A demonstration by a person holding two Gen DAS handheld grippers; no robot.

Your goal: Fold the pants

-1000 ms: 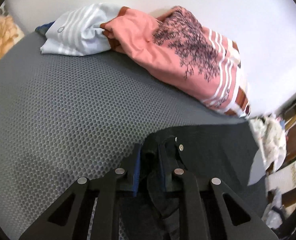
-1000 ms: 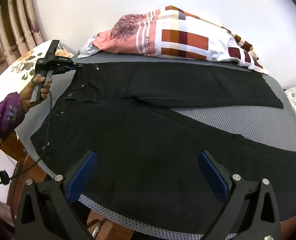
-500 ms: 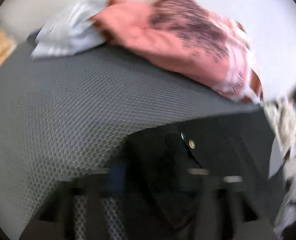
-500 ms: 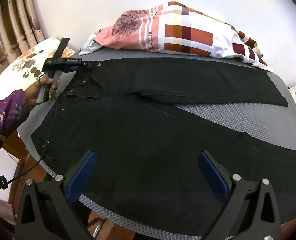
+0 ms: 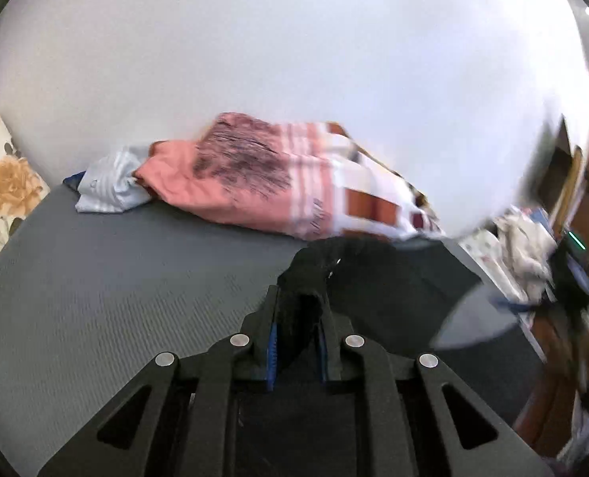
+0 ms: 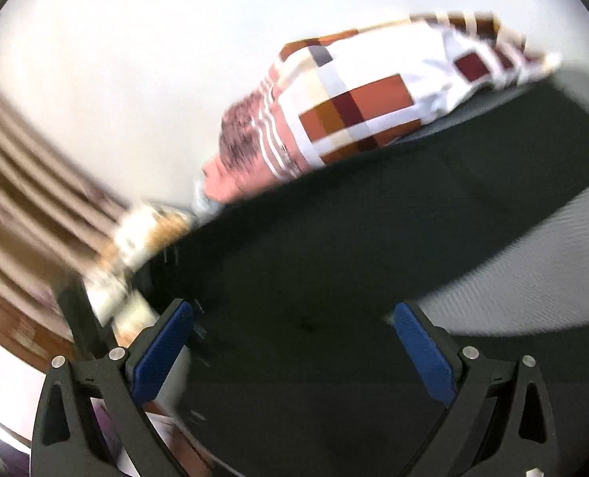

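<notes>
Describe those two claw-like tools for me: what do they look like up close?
Both are matte black plastic. Each has two angled fingers with triangular cut-outs and round silver rivets at the joints, and blue ribbed pads line the inner faces. The same build shows on the left gripper and the right gripper. No cables or lettering are visible on either.

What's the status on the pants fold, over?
Left gripper clamped on black pants, waistband bunched between jaws. Right gripper open over pants, gripping nothing. Patterned bedding lies beyond, not blocking.
</notes>
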